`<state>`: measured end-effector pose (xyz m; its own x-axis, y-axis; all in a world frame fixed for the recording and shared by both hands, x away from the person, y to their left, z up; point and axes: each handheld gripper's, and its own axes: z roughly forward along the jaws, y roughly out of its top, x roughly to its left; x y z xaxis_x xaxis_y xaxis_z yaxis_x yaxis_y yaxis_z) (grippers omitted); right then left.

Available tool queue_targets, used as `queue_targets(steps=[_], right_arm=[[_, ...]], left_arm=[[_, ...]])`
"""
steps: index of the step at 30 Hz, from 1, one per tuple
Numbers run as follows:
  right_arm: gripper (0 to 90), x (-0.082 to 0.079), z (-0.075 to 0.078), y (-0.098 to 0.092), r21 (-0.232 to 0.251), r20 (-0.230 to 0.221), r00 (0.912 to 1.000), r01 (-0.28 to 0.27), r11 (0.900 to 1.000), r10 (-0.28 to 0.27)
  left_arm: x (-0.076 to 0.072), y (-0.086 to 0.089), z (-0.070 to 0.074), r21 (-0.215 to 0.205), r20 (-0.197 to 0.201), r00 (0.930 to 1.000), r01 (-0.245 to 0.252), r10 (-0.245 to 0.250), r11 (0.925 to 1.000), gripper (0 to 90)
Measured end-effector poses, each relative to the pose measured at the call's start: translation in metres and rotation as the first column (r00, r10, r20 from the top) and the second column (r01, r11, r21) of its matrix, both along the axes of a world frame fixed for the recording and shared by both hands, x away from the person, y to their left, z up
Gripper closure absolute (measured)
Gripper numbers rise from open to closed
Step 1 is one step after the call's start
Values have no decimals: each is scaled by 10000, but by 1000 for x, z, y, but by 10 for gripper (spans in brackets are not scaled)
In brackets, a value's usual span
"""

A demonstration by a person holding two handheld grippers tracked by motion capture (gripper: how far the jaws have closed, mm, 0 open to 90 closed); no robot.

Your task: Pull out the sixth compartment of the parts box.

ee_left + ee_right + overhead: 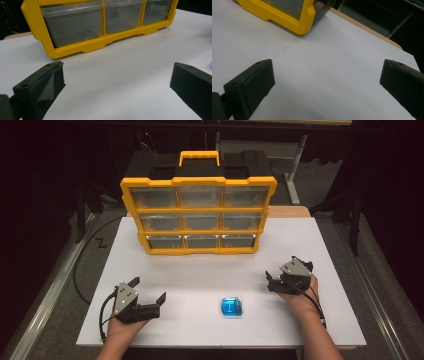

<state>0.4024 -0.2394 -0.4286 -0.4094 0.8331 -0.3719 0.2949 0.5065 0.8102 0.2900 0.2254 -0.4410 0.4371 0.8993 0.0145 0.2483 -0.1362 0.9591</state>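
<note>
White board (200, 270) is covering the table, everything sitting on it. Landmark is the yellow-and-black drawer organizer (198, 202), which is standing upright at the board's far edge, yellow handle (199, 156) on top, nine clear drawers in three rows facing the person. All drawers are looking closed; contents cannot tell. In the left gripper view the organizer (82, 45) is showing its bottom row of drawers just ahead; in the right gripper view only its lower corner (294, 22) is showing at upper left.

Left gripper (148, 292) is resting on the board, well in front of the organizer and toward its left side, held by the left hand (122, 325) coming in from the bottom. Its jaws are standing wide apart with nothing between them, only bare board in the gap in the left gripper view (117, 85).

Right gripper (271, 279) is sitting in front of the organizer's right end, nearer to it than the left one, right hand (300, 297) gripping it, cable trailing back along the forearm. Jaws are spread wide too, nothing pinched; bare board between them in the right gripper view (327, 82).

Small blue box (232, 307) is lying flat on the board, well in front of the organizer, roughly below its middle-right column, between the two grippers and touching neither. It looks translucent with a lighter mark on top; mark too small to read.
</note>
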Motion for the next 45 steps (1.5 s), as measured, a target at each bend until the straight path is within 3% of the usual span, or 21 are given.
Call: queue_targets(steps=[5,8,11,19,20,23,30,31,32,37,38,40,42,44,45], right_arm=[[10,-1,0,1,-378,23,9999,-103,9992,104],[10,-1,-2,4,-853,122,9997,-192,9962,203],[10,-2,-2,5,-1044,166,9995,-259,9942,278],[10,-5,-3,14,-1843,373,9981,-420,9820,497],[10,-6,-2,16,-2179,488,9966,-549,9744,671],[10,-7,-2,18,-2352,473,9961,-617,9700,748],[10,-11,0,27,-3067,739,9924,-715,9491,986],[10,-12,1,27,-3317,736,9916,-763,9403,1064],[10,-12,1,27,-3317,736,9916,-763,9403,1064],[10,-14,0,32,-3792,845,9892,-794,9219,1200],[10,-13,1,32,-4022,868,9876,-856,9116,1310],[10,-14,1,34,-4030,935,9871,-819,9115,1300],[10,-15,1,35,-4254,963,9866,-789,9016,1318],[10,-15,0,36,-4287,951,9865,-802,8999,1332],[10,-16,1,36,-4631,929,9859,-813,8826,1396]], left_arm=[[0,-1,0,106,26,10000,89,-89,9999,3],[1,1,0,-115,-49,10000,25,-26,9999,3],[1,2,1,-78,2,10000,10,-10,10000,3],[1,2,0,6,4,10000,-14,14,10000,3],[1,2,0,79,23,10000,10,-11,10000,3],[1,1,0,147,38,10000,13,-14,9999,3],[0,0,-1,278,65,10000,33,-35,9996,3],[0,0,-1,256,79,10000,37,-39,9997,3],[0,0,-1,256,79,10000,37,-39,9997,3],[0,0,-1,341,88,9999,73,-76,9994,3],[0,0,-1,345,89,9999,78,-81,9994,3],[0,0,-1,356,92,9999,90,-93,9993,3],[0,0,-1,377,84,9999,121,-124,9992,3],[0,0,-1,384,85,9999,136,-139,9992,3],[0,-1,-1,410,81,9998,163,-166,9990,3]])
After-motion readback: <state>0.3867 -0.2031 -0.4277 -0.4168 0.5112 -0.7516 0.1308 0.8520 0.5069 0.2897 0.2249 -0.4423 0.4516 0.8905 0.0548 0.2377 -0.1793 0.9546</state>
